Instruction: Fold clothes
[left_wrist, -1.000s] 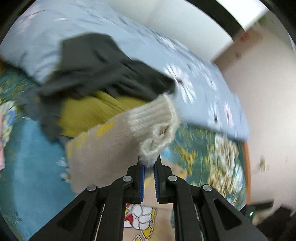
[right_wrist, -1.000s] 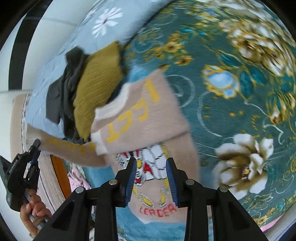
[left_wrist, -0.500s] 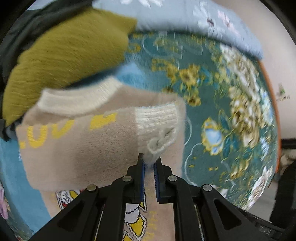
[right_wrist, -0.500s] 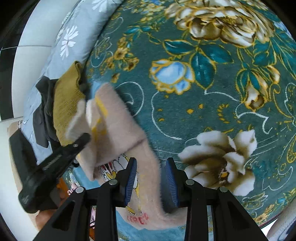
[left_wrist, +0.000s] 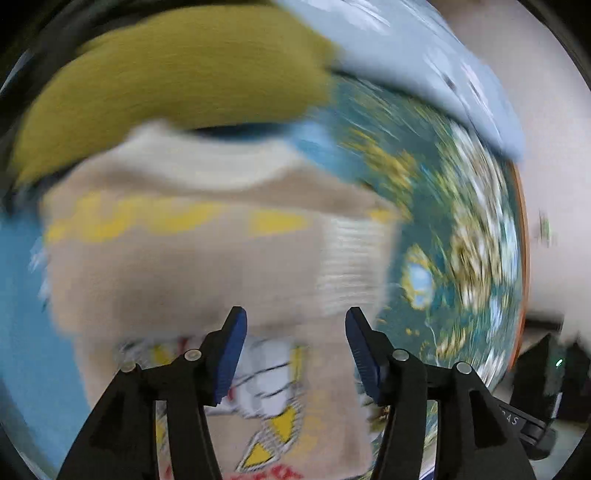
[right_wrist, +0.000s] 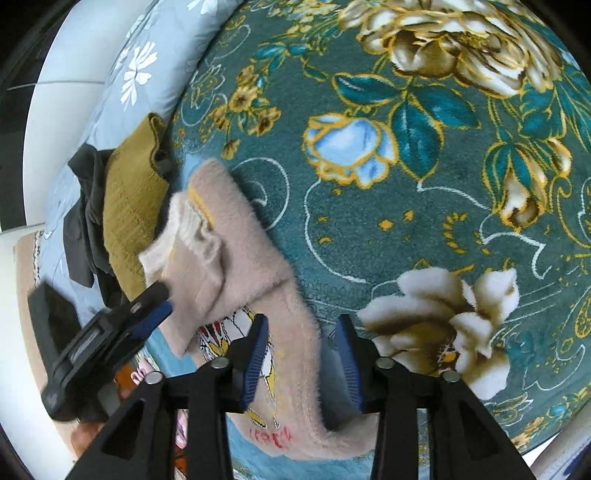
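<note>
Fingers of both grippers are spreading: the left gripper (left_wrist: 295, 350) off the beige sweater (right_wrist: 236, 258), the right gripper (right_wrist: 301, 354) astride its edge; open floral blanket (right_wrist: 406, 184) fills frame right.

A plush teal blanket (right_wrist: 369, 229) printed with gold, cream and blue flowers is covering the bed. Along its far edge, a pale blue pillow (right_wrist: 147, 66) with white daisies is lying against a plain white wall (left_wrist: 546, 155). An orange wooden bed frame edge (left_wrist: 523, 258) is showing beside the blanket.
</note>
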